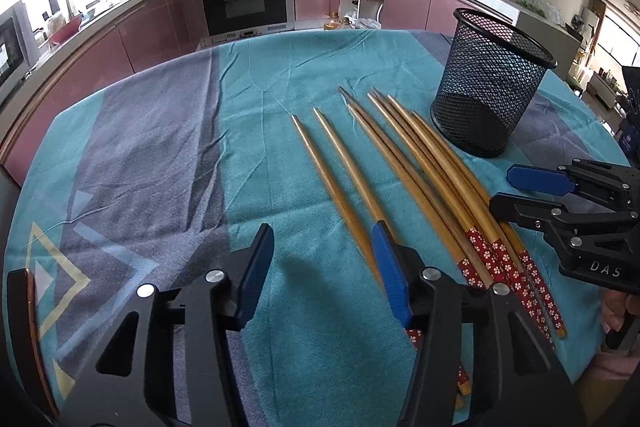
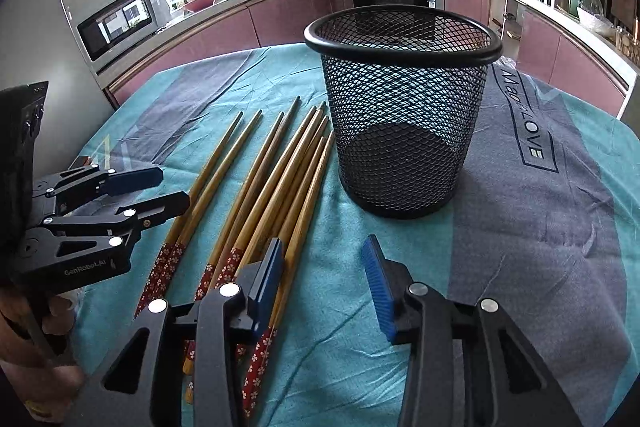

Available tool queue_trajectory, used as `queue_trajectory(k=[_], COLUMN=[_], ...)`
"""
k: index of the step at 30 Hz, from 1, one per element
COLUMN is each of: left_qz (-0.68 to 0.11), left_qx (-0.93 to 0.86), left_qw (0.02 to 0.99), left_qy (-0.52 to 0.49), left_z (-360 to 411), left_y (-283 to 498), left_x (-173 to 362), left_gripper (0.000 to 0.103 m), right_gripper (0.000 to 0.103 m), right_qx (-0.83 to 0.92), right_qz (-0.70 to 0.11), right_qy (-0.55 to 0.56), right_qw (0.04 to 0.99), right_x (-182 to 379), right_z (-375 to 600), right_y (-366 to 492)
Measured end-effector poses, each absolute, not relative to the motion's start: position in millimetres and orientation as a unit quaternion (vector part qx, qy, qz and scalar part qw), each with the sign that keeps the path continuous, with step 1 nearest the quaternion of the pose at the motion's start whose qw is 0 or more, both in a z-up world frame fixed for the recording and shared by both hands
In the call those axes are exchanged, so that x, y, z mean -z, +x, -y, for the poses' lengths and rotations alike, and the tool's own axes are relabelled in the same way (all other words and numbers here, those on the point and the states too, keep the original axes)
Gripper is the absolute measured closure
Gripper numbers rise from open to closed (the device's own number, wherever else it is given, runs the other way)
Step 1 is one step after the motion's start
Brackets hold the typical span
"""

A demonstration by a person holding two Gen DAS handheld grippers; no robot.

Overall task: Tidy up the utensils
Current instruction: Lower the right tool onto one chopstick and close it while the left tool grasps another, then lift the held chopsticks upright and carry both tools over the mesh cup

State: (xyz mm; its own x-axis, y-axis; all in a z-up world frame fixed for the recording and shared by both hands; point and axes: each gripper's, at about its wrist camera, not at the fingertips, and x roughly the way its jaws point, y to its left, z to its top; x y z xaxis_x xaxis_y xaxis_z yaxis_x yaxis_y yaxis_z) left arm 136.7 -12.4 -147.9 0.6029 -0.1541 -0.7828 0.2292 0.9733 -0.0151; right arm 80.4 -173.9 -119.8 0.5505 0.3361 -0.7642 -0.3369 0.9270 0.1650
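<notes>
Chopsticks [image 1: 404,163] lie in a loose fan on the teal-and-grey tablecloth [image 1: 160,147], just left of the black mesh holder [image 1: 490,83], which stands upright with nothing visible inside it. They are honey-coloured wood, tapering to thin tips that point toward the kitchen counter, and their thick ends are wrapped in red paper dotted with small white flowers. Two lie a little apart on the left; the others crowd together, some crossing. The left gripper [image 1: 320,267] hovers low over the thick ends, jaws well apart, holding nothing. The right gripper [image 2: 324,287] hangs beside the bundle, facing the holder, its blue-padded fingers [image 2: 378,291] likewise spread and empty.
</notes>
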Motion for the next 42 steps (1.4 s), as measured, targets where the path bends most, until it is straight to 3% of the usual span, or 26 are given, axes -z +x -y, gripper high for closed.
queue_trajectory(k=[9,15,17,20,32,42], left_qz=[-0.448,-0.456,-0.457,-0.460,-0.446,-0.390], left_qx=[0.121,0.129,0.128,0.131,0.139,0.212], left_qw=[0.885,0.880,0.880,0.878,0.883,0.894], left_qy=[0.042,0.025,0.016,-0.003,-0.045,-0.062], left_z=[24.9,25.1,24.7,23.2,7.3,6.6], left_y=[147.8,153.5,155.4,156.1,141.8,113.8], left_x=[153.6,150.5,150.3,150.2,133.7,67.5], left_gripper=[0.060,0.075,0.082,0.093,0.095,0.095], right_gripper=[0.071,0.078,0.090,0.095,0.097,0.097], right_qx=[-0.186,-0.190,-0.196,-0.201,-0.229,-0.272], right_qz=[-0.439,-0.440,-0.443,-0.446,-0.424,-0.361], right_qy=[-0.029,-0.032,-0.018,-0.001,0.043,0.083], right_qw=[0.879,0.877,0.875,0.872,0.875,0.888], right_x=[120.5,121.3,122.0,122.8,107.5,64.4], right_z=[163.7,157.1,160.0,163.0,178.8,198.6], right_y=[85.0,91.2,92.4,93.4,82.2,61.5])
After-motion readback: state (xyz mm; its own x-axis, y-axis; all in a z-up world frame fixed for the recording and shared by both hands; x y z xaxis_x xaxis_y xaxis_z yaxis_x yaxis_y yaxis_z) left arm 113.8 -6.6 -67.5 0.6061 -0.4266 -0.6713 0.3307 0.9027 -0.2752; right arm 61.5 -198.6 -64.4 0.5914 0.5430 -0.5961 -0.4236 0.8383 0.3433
